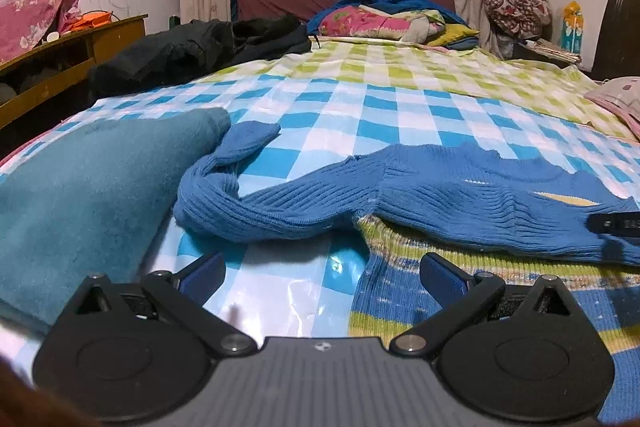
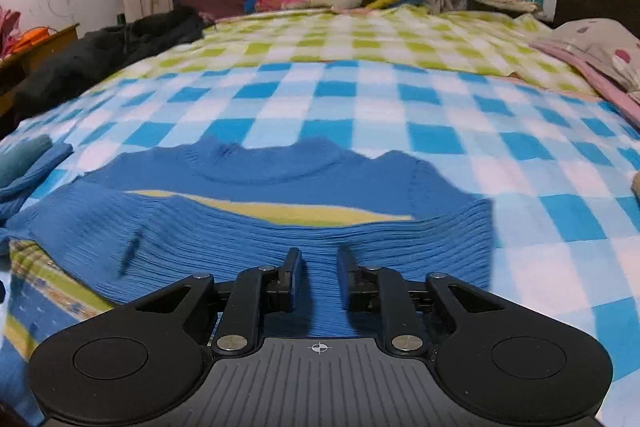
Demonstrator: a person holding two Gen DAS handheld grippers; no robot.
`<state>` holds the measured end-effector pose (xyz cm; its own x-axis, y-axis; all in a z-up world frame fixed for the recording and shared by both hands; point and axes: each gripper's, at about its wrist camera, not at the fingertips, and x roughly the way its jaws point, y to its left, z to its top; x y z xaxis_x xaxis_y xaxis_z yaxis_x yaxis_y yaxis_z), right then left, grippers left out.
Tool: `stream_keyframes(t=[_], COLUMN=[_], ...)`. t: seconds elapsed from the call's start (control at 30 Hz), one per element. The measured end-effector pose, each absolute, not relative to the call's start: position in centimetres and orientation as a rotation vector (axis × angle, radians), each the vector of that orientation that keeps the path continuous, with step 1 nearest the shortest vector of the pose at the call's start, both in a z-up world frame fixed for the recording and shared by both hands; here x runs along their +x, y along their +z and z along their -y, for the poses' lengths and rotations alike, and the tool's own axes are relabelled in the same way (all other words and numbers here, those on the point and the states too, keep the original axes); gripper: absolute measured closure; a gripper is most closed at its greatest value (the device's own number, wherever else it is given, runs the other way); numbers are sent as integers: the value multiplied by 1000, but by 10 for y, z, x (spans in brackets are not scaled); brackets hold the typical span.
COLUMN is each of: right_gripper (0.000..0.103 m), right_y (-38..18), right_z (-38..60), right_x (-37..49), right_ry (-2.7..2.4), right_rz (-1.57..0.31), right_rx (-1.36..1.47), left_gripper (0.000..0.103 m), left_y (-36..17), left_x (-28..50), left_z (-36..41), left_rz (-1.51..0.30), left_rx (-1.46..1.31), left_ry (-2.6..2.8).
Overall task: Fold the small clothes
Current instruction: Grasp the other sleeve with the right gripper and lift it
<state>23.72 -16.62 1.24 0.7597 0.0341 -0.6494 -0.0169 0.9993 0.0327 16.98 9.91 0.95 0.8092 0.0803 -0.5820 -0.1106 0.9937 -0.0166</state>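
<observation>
One blue ribbed sweater [image 2: 248, 231] lies flat on the checked bedcover [image 2: 360, 107], long axis running left to right before me. My right gripper [image 2: 319, 267] hovers over it, jaws slightly apart, gripping nothing; my left gripper [image 1: 320, 267] gapes wide beside its sleeve.

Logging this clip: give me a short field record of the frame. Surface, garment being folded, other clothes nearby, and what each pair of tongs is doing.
surface: bed with blue and green checked cover
garment: blue knit sweater with striped lower part, lying flat, one sleeve stretched out sideways
nearby: teal folded cloth beside the sleeve; black jacket farther back
left tongs: open wide, empty, over the sweater's edge
right tongs: narrow gap, over the sweater's blue knit; grip not evident
fold state: sleeve not yet folded in
</observation>
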Motion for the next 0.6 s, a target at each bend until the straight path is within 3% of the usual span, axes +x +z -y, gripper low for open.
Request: stream_keyframes(t=[0.27,0.6], right_gripper=[80,79], right_y=[31,61], right_z=[157,27], right_x=[233,284], right_ry=[81,501], right_rz=[-688,-764], right_rx=[69,122], left_gripper=[0,0], left_y=[18,4], left_x=[171,184], left_z=[-116,-156], left_rz=[-585,-597], left_rx=[-84,-130], left_ry=[195,272])
